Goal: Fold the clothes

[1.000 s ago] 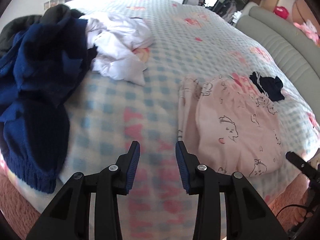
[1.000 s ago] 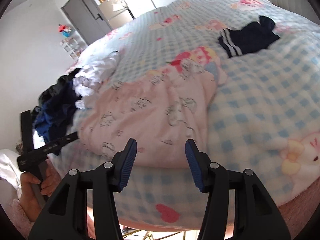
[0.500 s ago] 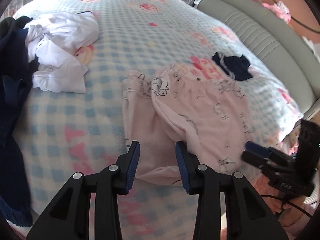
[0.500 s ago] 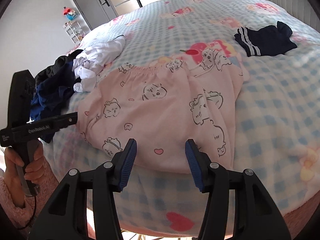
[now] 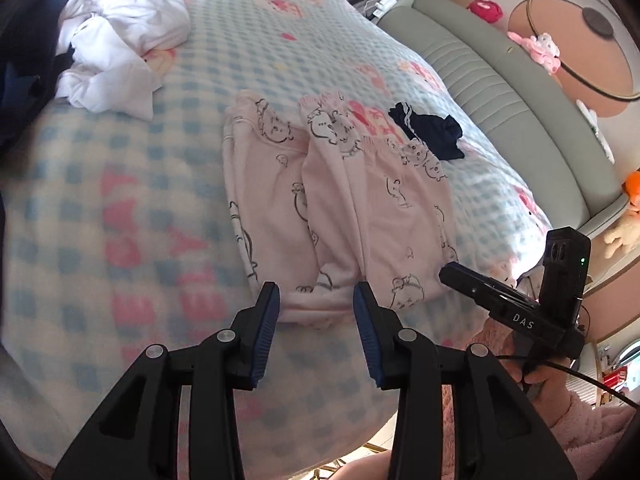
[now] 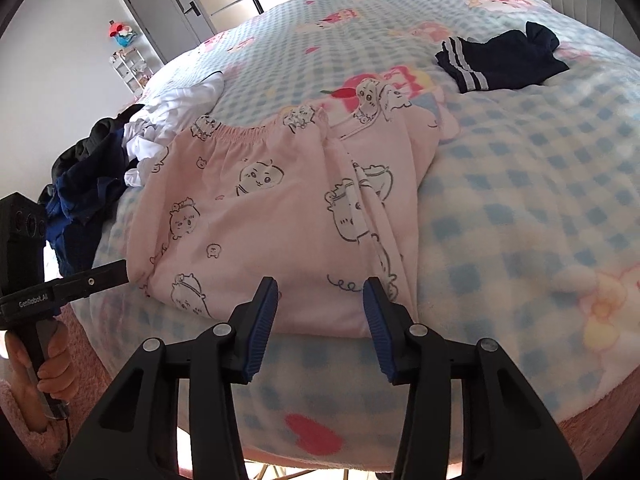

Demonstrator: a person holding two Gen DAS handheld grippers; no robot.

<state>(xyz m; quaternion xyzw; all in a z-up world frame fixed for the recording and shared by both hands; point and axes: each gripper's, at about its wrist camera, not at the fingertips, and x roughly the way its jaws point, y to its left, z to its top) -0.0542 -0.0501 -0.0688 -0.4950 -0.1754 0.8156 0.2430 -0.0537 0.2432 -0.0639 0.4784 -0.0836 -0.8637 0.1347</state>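
- Left tongs (image 5: 316, 300) hang spread apart with nothing between them, at the near edge of the pink cartoon-print pyjama pants (image 5: 340, 216) lying on the checked bed blanket (image 5: 120, 208). Right tongs (image 5: 460, 276) poke in just beside the pants. A white garment (image 5: 116, 56) lies far left, a navy striped garment (image 5: 432, 132) beyond the pants.
- Right tongs (image 6: 320, 300) gape too, empty, over the hem of the pants (image 6: 280, 208); the elastic waistband (image 6: 240, 134) faces away. Left tongs (image 6: 100, 278) reach in from the left, where dark clothes (image 6: 80, 184) are piled.
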